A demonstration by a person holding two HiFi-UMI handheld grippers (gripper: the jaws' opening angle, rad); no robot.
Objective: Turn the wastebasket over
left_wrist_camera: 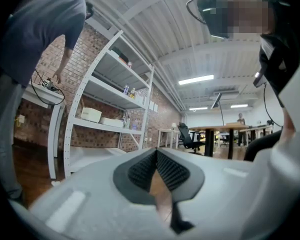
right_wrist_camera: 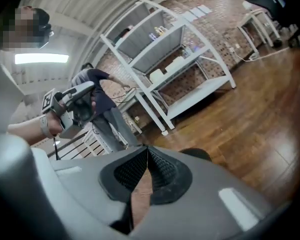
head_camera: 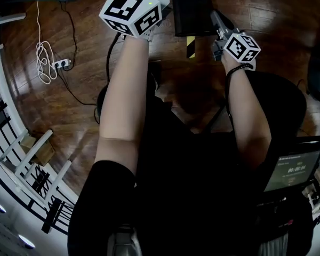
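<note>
The black wastebasket (head_camera: 192,9) stands on the wood floor at the top of the head view, between the two grippers. My left gripper (left_wrist_camera: 156,153) is shut with nothing between its pads; its marker cube (head_camera: 130,9) shows to the left of the basket. My right gripper (right_wrist_camera: 147,150) is also shut and empty. Its jaws (head_camera: 215,20) lie close to the basket's right side, and whether they touch it I cannot tell. A dark rounded shape (right_wrist_camera: 197,155) shows just past the right jaws. In the right gripper view a hand holds the left gripper (right_wrist_camera: 70,109) up at the left.
A white cable (head_camera: 42,63) and power strip (head_camera: 62,64) lie on the floor at the left. White railing (head_camera: 21,159) runs along the lower left. A striped tape mark (head_camera: 190,46) lies by the basket. A person (left_wrist_camera: 25,59) stands beside white shelves (left_wrist_camera: 110,109).
</note>
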